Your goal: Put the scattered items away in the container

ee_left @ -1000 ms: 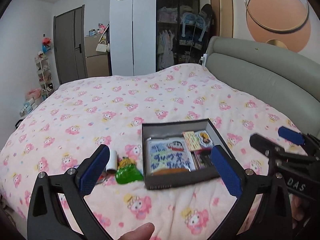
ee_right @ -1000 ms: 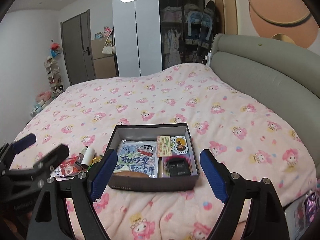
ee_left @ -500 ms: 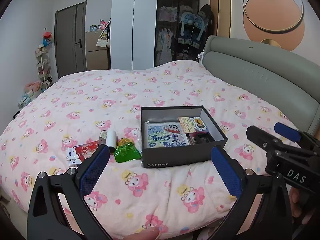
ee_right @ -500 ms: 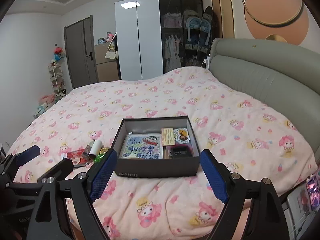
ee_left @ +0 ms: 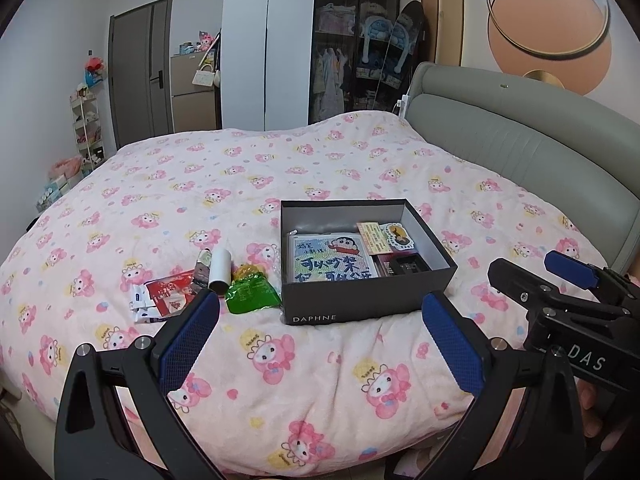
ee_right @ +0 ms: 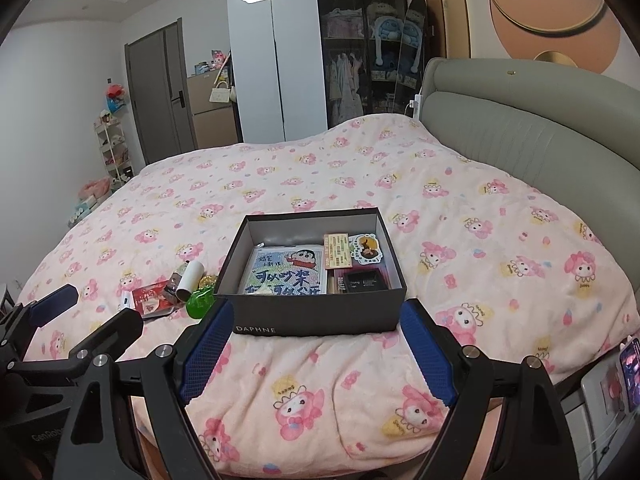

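Both tools are held back at the near edge of the bed [ee_left: 320, 392], w/ nothing gripped. The left tool [ee_left: 320, 344] is spread wide, jaws apart and empty; same for the right tool [ee_right: 316, 356], also seen at the right edge of the left wrist view, where its jaws show a gap.

The container, a dark box [ee_right: 316, 316] marked DAPHNE, sits on the pink quilt, approx. centred ahead of the right tool. A printed cartoon pad [ee_right: 286, 274], a card and sticker, and a small black item are already lodged inside.

Scattered items are left just beside the box's left wall: a green pouch [ee_left: 250, 294] nearest the box, a white tube [ee_left: 220, 270] behind it, a red-and-white packet [ee_left: 164, 296] further left, plus a small dark item betw. tube and packet, too small to identify.

Step in hand, as judged: pre-pick; no item is engaged yet. Task appears partly done.

Next move prob. falls to the left tool: it'd be brought fwd. and down over the green pouch, jaws set astride it, then closed. The pouch looks soft and slick, so a grip at its upper seam would be safer. The quilt is soft; pressing in too far risks pinching fabric.
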Motion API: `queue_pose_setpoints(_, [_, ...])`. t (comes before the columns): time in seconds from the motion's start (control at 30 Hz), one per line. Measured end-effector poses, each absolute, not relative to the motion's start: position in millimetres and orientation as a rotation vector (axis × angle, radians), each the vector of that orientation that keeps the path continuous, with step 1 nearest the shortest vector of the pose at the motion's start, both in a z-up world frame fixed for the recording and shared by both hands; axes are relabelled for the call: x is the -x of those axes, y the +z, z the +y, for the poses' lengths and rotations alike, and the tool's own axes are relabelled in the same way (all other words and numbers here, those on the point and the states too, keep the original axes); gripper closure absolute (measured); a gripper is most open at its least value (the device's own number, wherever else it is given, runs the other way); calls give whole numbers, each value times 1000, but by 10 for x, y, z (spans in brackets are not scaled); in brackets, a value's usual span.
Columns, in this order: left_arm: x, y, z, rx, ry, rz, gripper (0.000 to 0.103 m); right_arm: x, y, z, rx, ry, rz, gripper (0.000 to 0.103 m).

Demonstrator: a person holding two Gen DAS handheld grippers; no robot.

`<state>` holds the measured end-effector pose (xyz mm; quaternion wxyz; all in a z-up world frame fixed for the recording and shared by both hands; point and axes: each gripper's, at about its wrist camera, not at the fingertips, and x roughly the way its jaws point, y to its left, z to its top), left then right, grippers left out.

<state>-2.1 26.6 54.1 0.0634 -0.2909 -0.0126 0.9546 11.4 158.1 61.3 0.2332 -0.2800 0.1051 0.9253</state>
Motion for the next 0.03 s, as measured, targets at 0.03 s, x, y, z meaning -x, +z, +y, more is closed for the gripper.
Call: queue_pose_setpoints(0.03, [24,537,268,881,2884,-38,1,-108,610,1588,772,2541,288,19])
